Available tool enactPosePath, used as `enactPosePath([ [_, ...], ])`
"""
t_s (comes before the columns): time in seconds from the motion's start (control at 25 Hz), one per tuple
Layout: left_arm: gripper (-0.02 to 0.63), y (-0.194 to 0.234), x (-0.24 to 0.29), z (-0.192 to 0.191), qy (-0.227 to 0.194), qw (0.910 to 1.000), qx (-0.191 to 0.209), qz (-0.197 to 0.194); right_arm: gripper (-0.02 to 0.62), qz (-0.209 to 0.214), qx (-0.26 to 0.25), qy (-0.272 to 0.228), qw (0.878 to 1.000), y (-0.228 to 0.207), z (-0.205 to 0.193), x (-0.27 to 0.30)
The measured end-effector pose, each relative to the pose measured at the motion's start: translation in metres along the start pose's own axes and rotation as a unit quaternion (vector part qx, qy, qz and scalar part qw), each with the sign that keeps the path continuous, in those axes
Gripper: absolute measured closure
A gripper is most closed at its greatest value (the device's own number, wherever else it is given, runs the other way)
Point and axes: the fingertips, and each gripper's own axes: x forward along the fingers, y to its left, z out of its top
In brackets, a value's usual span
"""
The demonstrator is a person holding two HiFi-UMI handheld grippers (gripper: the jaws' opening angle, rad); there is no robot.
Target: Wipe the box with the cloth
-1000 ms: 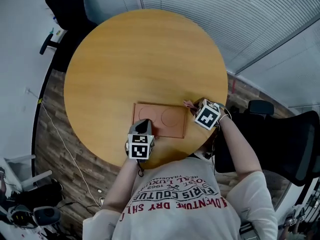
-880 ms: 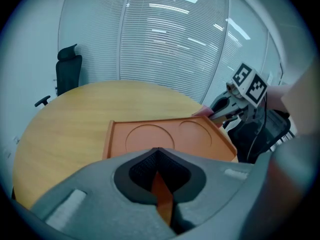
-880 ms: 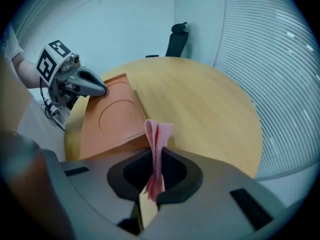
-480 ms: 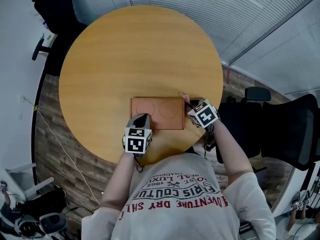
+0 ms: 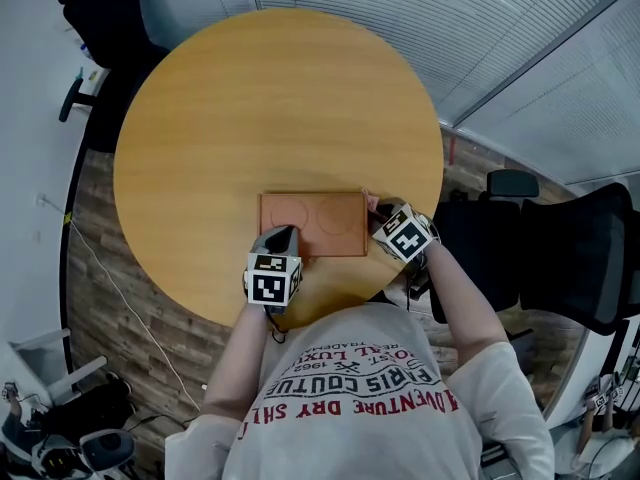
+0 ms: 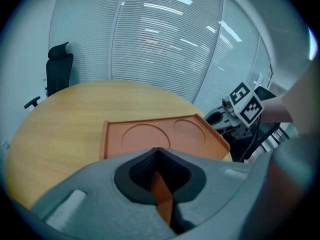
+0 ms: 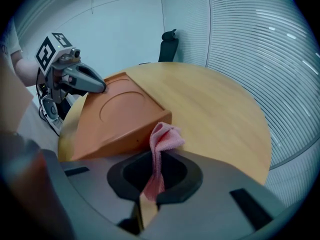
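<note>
Box [image 5: 330,220] edge pinched by left gripper [image 6: 160,181]; right gripper [image 7: 150,184] pinches pink cloth [image 7: 163,138] beside it.

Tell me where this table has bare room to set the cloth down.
The far half of the table, beyond the box, is bare wood; so is the stretch left of the box. Crowded at the near edge: left gripper clamps the box's rim, right gripper with the cloth sits at its right end.
</note>
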Motion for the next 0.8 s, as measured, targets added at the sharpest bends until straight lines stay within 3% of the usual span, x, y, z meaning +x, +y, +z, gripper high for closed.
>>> enactPosePath([
  [0.48, 0.597, 0.000, -0.003, -0.001, -0.004, 0.9997, 0.023, -0.011, 0.566, 0.010, -0.004, -0.005, 1.000, 0.030, -0.016, -0.005],
  [0.8, 0.597, -0.002, -0.005, -0.002, -0.009, 0.9990, 0.036, -0.026, 0.566, 0.023, 0.009, -0.053, 0.998, 0.054, -0.021, -0.021],
])
